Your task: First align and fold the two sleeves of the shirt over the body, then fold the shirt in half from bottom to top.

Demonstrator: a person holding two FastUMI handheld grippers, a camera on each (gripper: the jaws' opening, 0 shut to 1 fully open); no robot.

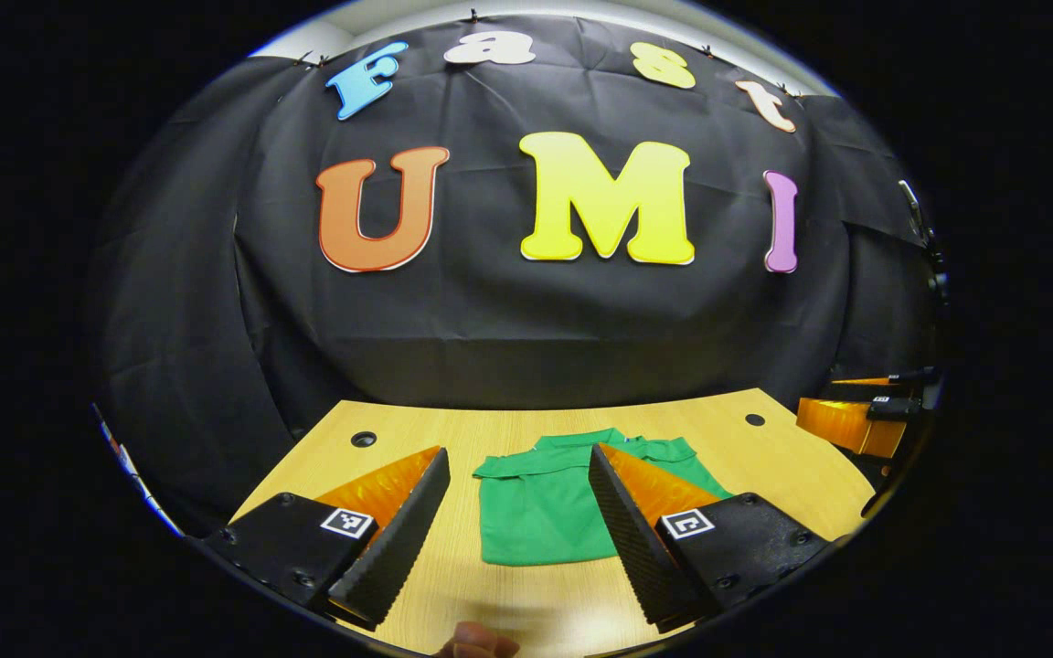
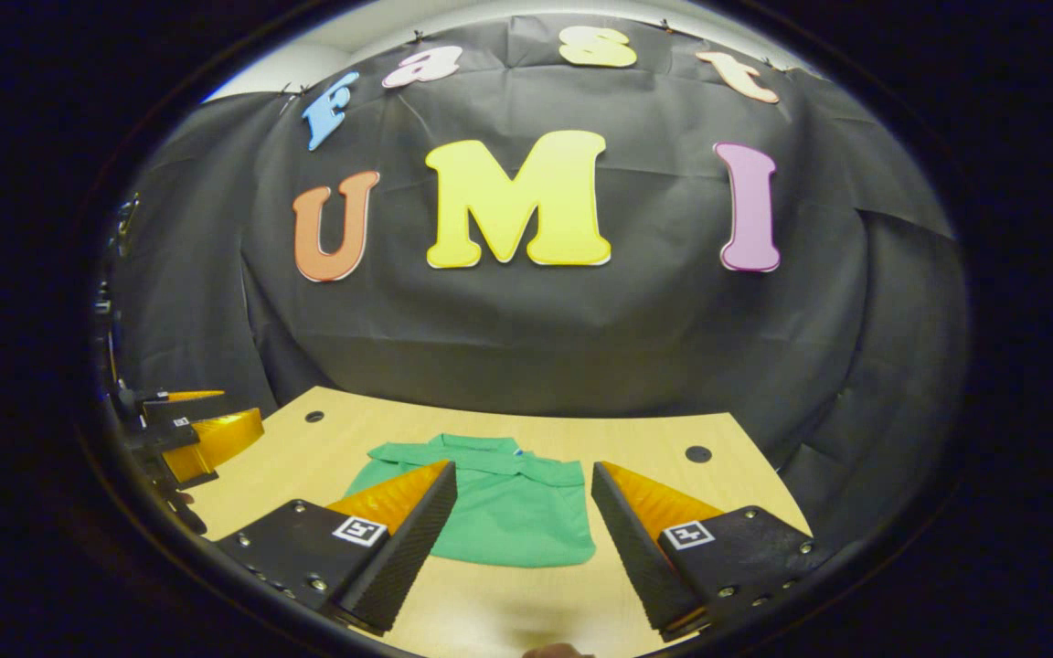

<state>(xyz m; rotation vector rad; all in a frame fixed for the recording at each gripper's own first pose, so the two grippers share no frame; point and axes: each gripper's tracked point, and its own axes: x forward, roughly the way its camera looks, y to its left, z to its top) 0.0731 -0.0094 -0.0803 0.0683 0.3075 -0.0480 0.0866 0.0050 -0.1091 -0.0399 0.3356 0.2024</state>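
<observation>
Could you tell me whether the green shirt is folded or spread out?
Folded: the shirt lies as a compact rectangle on the table, no sleeves sticking out.

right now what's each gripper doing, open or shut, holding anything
Left gripper: jaws open, holding nothing, above the table in front of the green shirt.
Right gripper: jaws open, holding nothing, also short of the shirt.

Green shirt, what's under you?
The green shirt lies flat on the wooden table, whose bare top shows around it. Both tongs are open above the table, touching nothing. Anything beneath the cloth is covered, so I cannot tell.
</observation>
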